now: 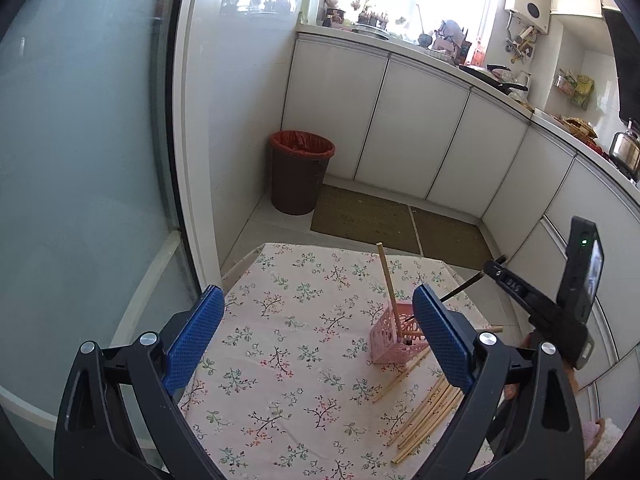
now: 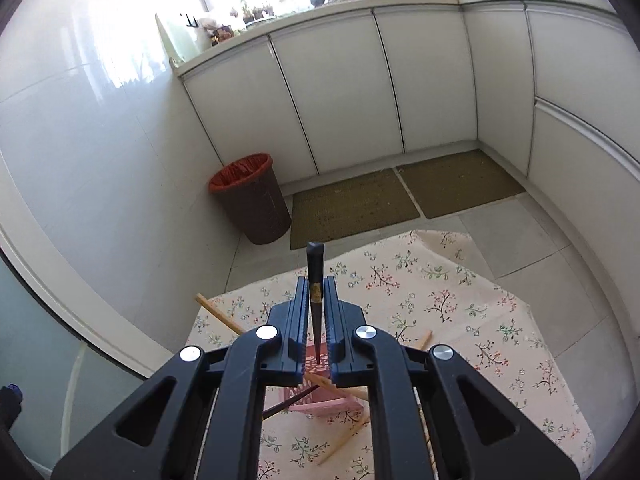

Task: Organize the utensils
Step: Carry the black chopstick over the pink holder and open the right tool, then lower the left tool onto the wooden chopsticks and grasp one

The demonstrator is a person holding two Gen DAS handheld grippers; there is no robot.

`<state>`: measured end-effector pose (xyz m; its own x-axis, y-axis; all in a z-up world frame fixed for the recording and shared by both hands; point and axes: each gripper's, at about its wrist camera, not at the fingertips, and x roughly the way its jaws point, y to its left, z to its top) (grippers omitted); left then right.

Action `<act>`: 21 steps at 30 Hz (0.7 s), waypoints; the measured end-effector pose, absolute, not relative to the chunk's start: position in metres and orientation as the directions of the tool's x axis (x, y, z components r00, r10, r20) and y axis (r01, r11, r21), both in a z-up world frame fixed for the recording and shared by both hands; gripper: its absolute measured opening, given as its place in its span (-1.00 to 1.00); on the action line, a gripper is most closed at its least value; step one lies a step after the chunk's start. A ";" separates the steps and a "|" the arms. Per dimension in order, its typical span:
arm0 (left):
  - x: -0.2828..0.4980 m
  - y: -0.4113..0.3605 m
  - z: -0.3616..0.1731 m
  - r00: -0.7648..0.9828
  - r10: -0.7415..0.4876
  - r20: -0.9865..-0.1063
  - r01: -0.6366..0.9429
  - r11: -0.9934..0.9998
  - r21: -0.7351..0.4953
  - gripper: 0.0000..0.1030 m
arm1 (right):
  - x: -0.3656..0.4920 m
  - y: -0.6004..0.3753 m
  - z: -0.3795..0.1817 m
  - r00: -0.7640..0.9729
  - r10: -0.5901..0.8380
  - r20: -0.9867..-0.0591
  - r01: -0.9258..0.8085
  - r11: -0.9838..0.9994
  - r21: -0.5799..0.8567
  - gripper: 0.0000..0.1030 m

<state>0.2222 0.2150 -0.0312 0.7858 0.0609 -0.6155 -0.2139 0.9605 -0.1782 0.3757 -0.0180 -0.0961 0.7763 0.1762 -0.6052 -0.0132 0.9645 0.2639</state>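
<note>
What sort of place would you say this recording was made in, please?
Most likely a home kitchen: white base cabinets under a cluttered counter, a lined waste bin on the tiled floor, and a kettle at the right.

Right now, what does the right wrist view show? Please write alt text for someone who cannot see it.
The right gripper holds a dark chopstick between its fingers, tip pointing down toward a pink holder on a floral tablecloth. A few light chopsticks lie around the holder; beyond are white cabinets, floor mats and a brown bin.
</note>
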 end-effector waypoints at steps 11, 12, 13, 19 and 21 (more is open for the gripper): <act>0.222 0.172 -0.025 0.806 0.072 -0.588 -0.184 0.974 -0.133 0.76 | 0.304 -0.030 -0.062 0.835 0.090 -0.544 -0.017 0.990 0.137 -0.24; 0.223 0.168 -0.025 0.804 0.070 -0.591 -0.178 0.976 -0.126 0.77 | 0.297 -0.034 -0.061 0.839 0.089 -0.537 -0.017 0.991 0.136 -0.08; 0.223 0.163 -0.025 0.802 0.071 -0.593 -0.172 0.978 -0.116 0.77 | 0.290 -0.038 -0.059 0.843 0.087 -0.530 -0.015 0.990 0.138 0.00; 0.223 0.132 -0.030 0.793 0.056 -0.607 -0.137 0.987 -0.088 0.86 | 0.255 -0.067 -0.056 0.852 0.060 -0.520 0.010 0.992 0.130 0.43; 0.223 0.122 -0.034 0.788 0.055 -0.613 -0.128 0.989 -0.076 0.86 | 0.244 -0.075 -0.058 0.855 0.057 -0.516 0.012 0.992 0.129 0.54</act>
